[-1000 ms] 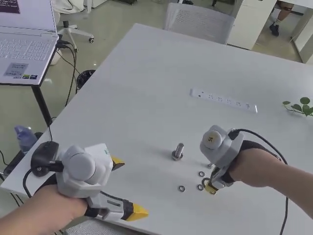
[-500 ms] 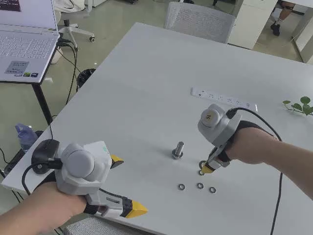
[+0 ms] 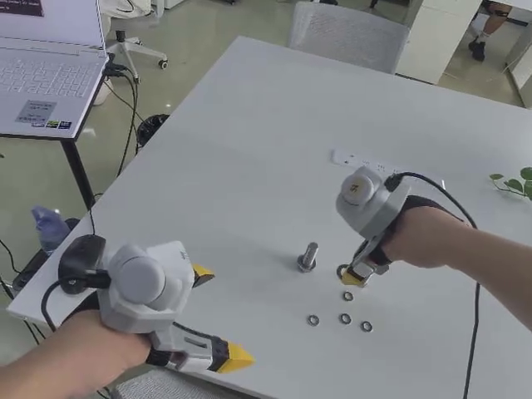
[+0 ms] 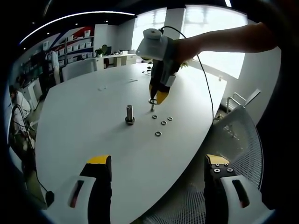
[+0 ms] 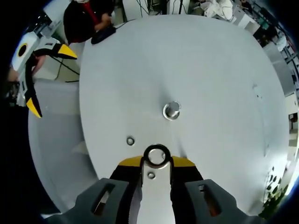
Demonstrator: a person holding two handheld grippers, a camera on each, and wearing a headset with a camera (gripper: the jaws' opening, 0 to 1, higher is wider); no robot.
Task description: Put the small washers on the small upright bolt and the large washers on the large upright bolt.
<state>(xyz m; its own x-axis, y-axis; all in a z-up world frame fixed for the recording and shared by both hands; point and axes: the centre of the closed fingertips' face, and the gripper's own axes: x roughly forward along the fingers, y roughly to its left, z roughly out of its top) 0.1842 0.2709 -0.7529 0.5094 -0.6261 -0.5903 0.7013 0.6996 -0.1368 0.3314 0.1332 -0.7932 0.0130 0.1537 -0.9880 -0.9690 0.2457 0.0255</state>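
Right gripper view: right claw [image 5: 156,161] is clenched on a washer [image 5: 156,155], yellow tips pinching the ring's near edge, hole facing the camera. The large upright bolt [image 5: 172,110] stands ahead of the held ring, apart from it. One washer lies on the table off to its left in that view, and a small round part sits between the jaws right under the ring; can't tell what it is. Left gripper view: a thin upright pin, read as the small upright bolt [image 4: 152,107], stands just below the held washer, with the right claw coming down on it from above. Can't tell if ring and pin touch. Left claw [image 4: 158,163] is released, jaws spread wide, nothing between them, low at the near table edge and well apart from both bolts. Head view: four loose washers [image 3: 345,318] lie flat on the white table [image 3: 249,150], clustered just on the near side of the right claw, near the large bolt. A white power strip [image 3: 366,162] lies further back on the table, with green plant leaves [image 3: 517,183] at its right edge. Off the table: an open laptop [image 3: 41,75] on a side stand at left, a bottle [image 3: 50,229] below it, and a grey mesh chair [image 3: 349,33] at the far end.
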